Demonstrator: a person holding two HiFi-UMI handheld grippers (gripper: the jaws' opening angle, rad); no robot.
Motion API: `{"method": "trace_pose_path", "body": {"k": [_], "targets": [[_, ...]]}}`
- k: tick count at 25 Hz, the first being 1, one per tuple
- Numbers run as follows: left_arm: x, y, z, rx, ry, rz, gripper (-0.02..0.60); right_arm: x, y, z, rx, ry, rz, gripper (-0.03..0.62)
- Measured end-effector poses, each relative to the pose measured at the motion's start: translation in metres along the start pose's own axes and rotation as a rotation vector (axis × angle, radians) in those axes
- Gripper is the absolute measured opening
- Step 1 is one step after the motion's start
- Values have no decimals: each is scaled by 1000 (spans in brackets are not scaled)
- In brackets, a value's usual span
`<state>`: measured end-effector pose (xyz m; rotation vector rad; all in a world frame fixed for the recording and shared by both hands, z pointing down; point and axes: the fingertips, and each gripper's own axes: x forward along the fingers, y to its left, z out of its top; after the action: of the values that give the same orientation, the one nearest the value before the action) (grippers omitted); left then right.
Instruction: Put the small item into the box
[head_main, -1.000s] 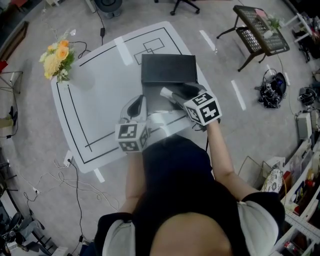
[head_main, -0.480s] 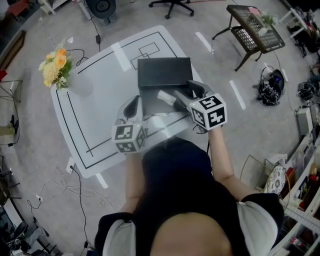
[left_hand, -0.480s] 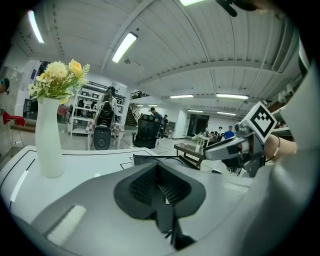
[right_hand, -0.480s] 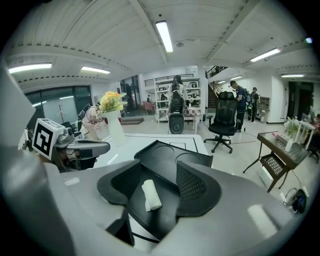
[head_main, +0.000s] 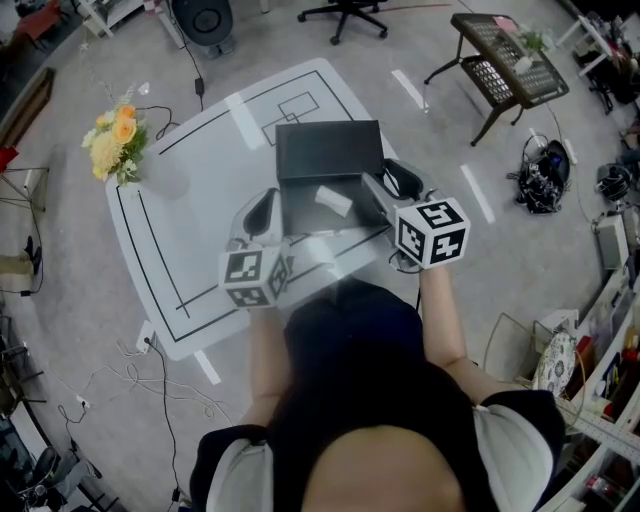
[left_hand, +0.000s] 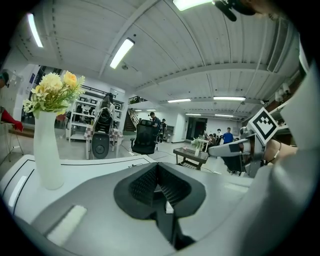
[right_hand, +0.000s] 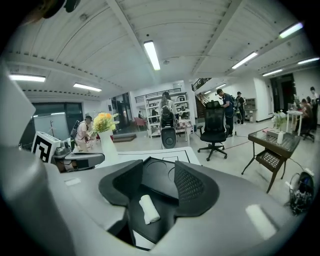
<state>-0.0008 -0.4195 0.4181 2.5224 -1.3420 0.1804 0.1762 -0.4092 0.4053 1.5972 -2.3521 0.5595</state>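
Lifted clear since a second ago, the right tool (head_main: 388, 185) now hangs above the right edge of the black box (head_main: 303, 218). Its jaws stand wide apart, though they have just been closing a little, and they grip nothing. The white roll (head_main: 333, 200) lies loose inside the box, just in front of its raised lid (head_main: 328, 148). The left tool (head_main: 262, 212) hovers at the box's left side, jaws together and empty.

No legible words or numbers are showing; only coded square markers on the left tool (head_main: 263, 210) and right tool (head_main: 388, 183).
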Motion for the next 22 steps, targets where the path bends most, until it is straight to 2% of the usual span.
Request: {"method": "trace_pose_path", "body": {"k": [3, 6, 15, 22], "targets": [[0, -1, 3, 2, -7, -3, 11, -7, -6, 6, 31, -54, -19, 201], [2, -5, 4, 8, -8, -9, 11, -10, -8, 5, 29, -66, -20, 190], [8, -15, 5, 18, -9, -32, 11, -19, -21, -1, 39, -96, -59, 87], [10, -21, 6, 26, -7, -46, 11, -28, -33, 5, 103, -164, -111, 2]]}}
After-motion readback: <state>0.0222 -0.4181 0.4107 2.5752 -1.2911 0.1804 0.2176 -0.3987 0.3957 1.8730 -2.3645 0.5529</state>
